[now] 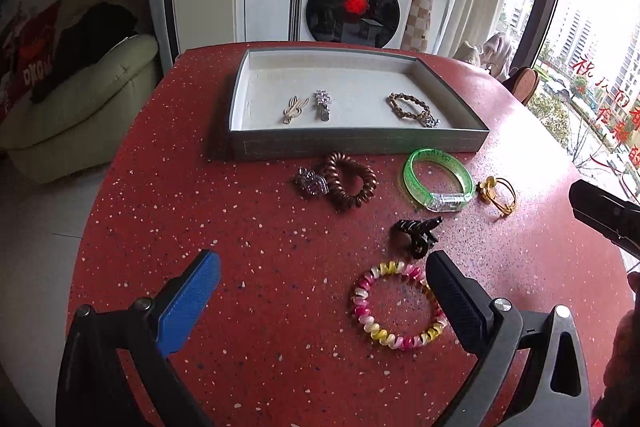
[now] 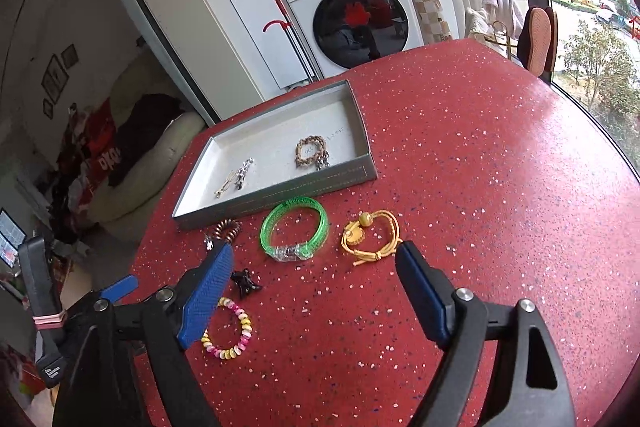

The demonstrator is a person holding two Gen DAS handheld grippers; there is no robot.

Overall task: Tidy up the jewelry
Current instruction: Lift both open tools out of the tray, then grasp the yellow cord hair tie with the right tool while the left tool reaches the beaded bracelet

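Left gripper: jaws standing wide apart, gripping nothing, hovering over the red speckled table at lower centre of the left wrist view.
Right gripper: jaws spread wide, nothing lying between the pads, occupying the lower half of the right wrist view.
Tray: grey, white-lined, sitting at upper centre; holding a gold hair clip, a rhinestone clip and a brown beaded bracelet.
Loose items: lying on the table below the tray — brown coil hair tie, green bangle, yellow cord bracelet, black claw clip, pink-and-yellow coil tie.
Coil tie position: the pink-and-yellow one lying just beside the left gripper's right finger.
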